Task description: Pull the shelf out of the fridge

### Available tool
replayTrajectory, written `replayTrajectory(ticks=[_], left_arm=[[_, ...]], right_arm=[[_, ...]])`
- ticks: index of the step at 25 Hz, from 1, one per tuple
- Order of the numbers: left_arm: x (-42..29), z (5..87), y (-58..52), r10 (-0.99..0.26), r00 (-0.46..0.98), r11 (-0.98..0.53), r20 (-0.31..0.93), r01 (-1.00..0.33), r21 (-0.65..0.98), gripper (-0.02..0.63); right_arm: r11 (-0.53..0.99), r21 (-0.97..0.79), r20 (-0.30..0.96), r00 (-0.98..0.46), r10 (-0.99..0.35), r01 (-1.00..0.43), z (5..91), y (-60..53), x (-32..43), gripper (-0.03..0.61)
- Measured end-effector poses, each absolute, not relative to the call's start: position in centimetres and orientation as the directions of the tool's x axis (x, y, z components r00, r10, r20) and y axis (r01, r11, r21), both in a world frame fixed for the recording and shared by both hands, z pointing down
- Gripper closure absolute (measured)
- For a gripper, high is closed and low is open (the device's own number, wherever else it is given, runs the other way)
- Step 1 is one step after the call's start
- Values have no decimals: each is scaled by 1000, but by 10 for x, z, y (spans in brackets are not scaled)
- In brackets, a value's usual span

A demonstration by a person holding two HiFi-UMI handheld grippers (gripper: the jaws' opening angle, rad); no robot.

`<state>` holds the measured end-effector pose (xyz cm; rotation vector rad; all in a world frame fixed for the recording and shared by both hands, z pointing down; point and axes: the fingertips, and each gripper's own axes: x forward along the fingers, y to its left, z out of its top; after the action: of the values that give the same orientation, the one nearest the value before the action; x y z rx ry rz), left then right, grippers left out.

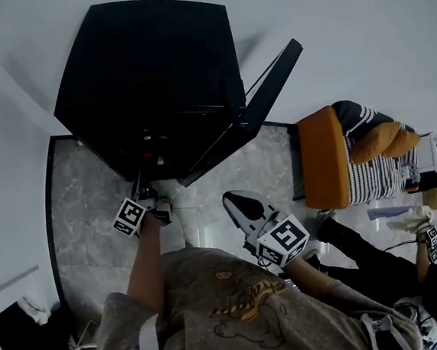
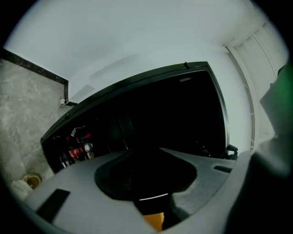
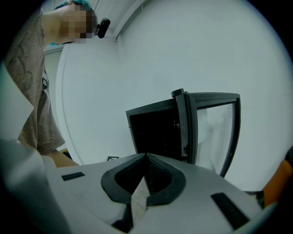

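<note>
The black mini fridge (image 1: 147,69) stands on the floor with its glass door (image 1: 271,81) swung open to the right. My left gripper (image 1: 150,194) is at the fridge's open front. In the left gripper view its jaws stand apart around the dark interior (image 2: 174,105), and I see nothing pressed between them. The shelf cannot be made out in that darkness. Bottles with red labels (image 2: 75,148) stand inside at the left. My right gripper (image 1: 235,203) hangs back from the fridge, below the door, shut and empty. In the right gripper view it (image 3: 146,156) faces the fridge (image 3: 153,132) and door (image 3: 213,128).
Grey marble floor (image 1: 83,206) lies under and left of the fridge, with white wall behind. An orange chair (image 1: 324,156) with a striped cushion stands to the right. Another person in dark clothes (image 1: 397,268) sits at the lower right.
</note>
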<state>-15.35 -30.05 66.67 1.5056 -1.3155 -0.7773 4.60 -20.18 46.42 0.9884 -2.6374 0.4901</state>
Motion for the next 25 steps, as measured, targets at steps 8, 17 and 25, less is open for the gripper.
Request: replayTrajectory(ticks=[8, 17, 25], left_arm=[[-155, 699, -342, -963, 214, 87, 163, -325, 942, 468], [-155, 733, -394, -969, 165, 144, 181, -215, 966, 468], [-157, 745, -424, -972, 146, 160, 185, -164, 973, 468]], right_arm=[[695, -223, 391, -716, -579, -683, 467, -211, 39, 557], [685, -240, 416, -710, -568, -688, 480, -220, 33, 557], [673, -246, 433, -700, -568, -698, 481, -230, 31, 557]])
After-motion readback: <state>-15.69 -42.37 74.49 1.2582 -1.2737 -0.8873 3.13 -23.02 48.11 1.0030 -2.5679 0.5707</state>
